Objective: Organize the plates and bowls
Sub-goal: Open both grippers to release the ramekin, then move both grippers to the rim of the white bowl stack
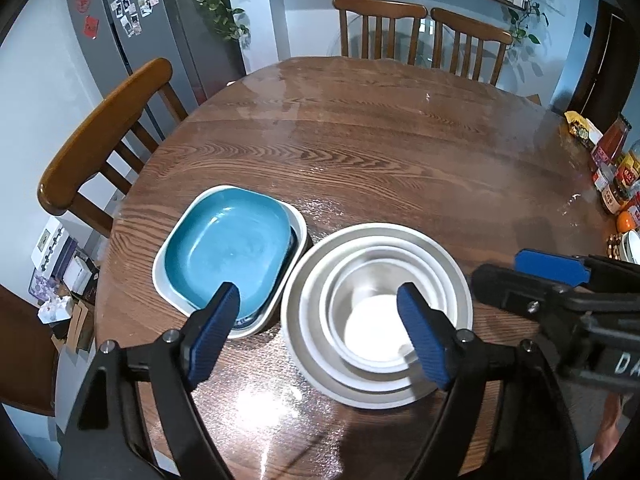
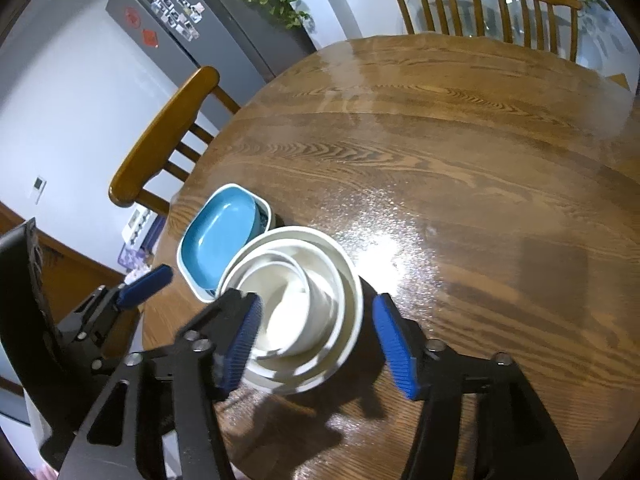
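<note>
A stack of nested white bowls (image 1: 376, 316) sits near the front edge of the round wooden table (image 1: 360, 152). Beside it on the left, touching it, is a blue squarish plate (image 1: 228, 248) stacked on a white plate (image 1: 168, 284). My left gripper (image 1: 320, 336) is open and empty, hovering above the gap between plates and bowls. My right gripper (image 2: 316, 344) is open and empty, its fingers on either side of the bowl stack (image 2: 296, 308). The blue plate (image 2: 218, 236) lies beyond it. The right gripper also shows in the left wrist view (image 1: 552, 276).
Jars, packets and an orange (image 1: 612, 176) crowd the table's right edge. Wooden chairs stand at the left (image 1: 100, 140) and far side (image 1: 420, 36). A grey fridge (image 1: 132, 20) stands behind. Boxes lie on the floor at left (image 1: 64, 272).
</note>
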`<state>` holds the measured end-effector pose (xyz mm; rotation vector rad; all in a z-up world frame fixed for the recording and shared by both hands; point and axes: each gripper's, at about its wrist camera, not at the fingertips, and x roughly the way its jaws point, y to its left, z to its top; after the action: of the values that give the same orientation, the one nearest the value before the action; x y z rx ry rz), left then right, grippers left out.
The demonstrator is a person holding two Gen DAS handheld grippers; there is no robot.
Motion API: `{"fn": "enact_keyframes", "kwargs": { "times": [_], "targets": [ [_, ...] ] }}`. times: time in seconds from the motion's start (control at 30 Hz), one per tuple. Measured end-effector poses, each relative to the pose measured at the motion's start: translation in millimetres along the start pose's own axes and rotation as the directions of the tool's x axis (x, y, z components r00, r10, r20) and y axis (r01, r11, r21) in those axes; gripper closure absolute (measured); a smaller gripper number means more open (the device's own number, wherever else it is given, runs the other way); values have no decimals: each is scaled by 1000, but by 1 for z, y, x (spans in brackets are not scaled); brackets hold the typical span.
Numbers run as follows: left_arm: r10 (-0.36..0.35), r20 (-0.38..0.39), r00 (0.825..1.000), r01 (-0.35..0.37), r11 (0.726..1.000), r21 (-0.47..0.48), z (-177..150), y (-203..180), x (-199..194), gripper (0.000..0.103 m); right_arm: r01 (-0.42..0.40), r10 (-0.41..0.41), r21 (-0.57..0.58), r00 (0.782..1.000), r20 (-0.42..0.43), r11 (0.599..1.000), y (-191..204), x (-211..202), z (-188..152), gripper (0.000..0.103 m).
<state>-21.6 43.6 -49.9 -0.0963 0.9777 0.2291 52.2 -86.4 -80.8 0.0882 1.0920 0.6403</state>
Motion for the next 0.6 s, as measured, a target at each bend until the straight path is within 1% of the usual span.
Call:
{"fn": "enact_keyframes", "kwargs": {
  "times": [0.07,0.13,0.2,0.27,0.3,0.37,0.4,0.47,0.53,0.57,0.6],
  "targets": [
    [-3,-2,1000,3,1000,-12,-1,4,-2,11,11,-11,6,1000,2,1000,-4,-2,-1,38],
    [-3,-6,1000,2,999,-32,-3,12,-4,10,27,-28,19,1000,4,999,-10,-4,-1,38],
    [4,-21,1000,-5,998,-57,-5,22,-3,10,50,-50,30,999,2,998,-14,-4,-1,35],
    [14,-47,999,-18,996,-92,-10,35,0,9,79,-79,30,997,-3,996,-18,-5,-2,22],
    [22,-63,998,-29,993,-118,-13,44,3,9,90,-89,26,996,-7,996,-20,-5,-3,20],
    [29,-92,995,-44,985,-167,-20,60,7,10,101,-101,28,995,-18,994,-24,-4,-4,20],
    [21,-107,994,-42,979,-200,-24,70,10,10,104,-103,34,994,-22,994,-26,-3,-5,20],
    [15,-132,991,-46,972,-232,-31,80,14,10,108,-107,41,994,-26,993,-31,-2,-6,20],
    [13,-158,987,-53,966,-253,-36,86,19,10,91,-90,49,996,-27,995,-34,-1,-8,20],
    [-6,-172,985,-41,962,-269,-37,89,22,10,91,-90,49,996,-27,995,-34,-1,-8,20],
    [-36,-188,981,-21,957,-290,-38,90,26,10,71,-69,59,997,-36,996,-36,3,-9,20]
  ]
}}
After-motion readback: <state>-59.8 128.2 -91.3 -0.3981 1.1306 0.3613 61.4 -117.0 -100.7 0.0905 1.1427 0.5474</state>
